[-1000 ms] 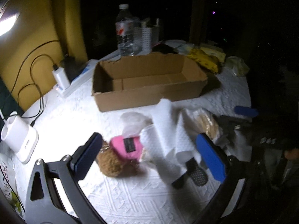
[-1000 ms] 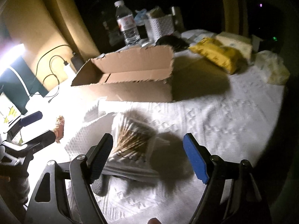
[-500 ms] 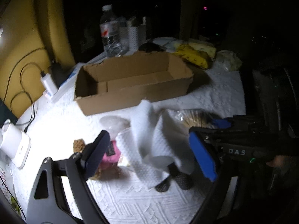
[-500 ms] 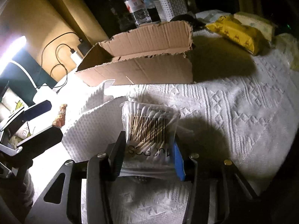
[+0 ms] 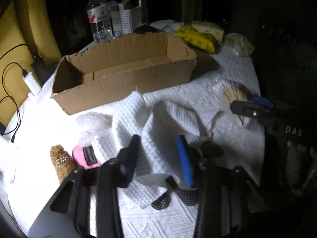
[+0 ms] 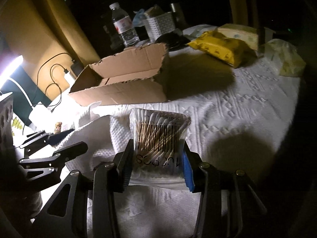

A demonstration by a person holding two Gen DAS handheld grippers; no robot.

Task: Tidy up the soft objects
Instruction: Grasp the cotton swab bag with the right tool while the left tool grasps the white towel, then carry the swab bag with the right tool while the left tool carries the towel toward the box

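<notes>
My left gripper (image 5: 158, 154) straddles a raised fold of the white waffle cloth (image 5: 162, 123). Its jaws are closing and the pads touch the fold on both sides. A pink soft item with a black label (image 5: 87, 156) and a brown plush (image 5: 59, 162) lie just left of it. My right gripper (image 6: 156, 158) is shut on a clear bag of cotton swabs (image 6: 158, 132), which rests on the same cloth (image 6: 103, 132). The open cardboard box (image 5: 122, 73) stands behind both and looks empty inside.
A water bottle (image 5: 99, 17), white basket (image 5: 126, 19), yellow packet (image 5: 196, 37) and pale bag (image 5: 239, 43) crowd the back. A charger with cables (image 5: 29, 81) lies left. Black mesh pieces (image 5: 186, 194) poke out under the cloth. A crumpled clear bag (image 5: 93, 121) sits near the box.
The right jaws went from wide open to shut on the swab bag. The left gripper moved right, over the cloth, and its jaws narrowed around a fold.
</notes>
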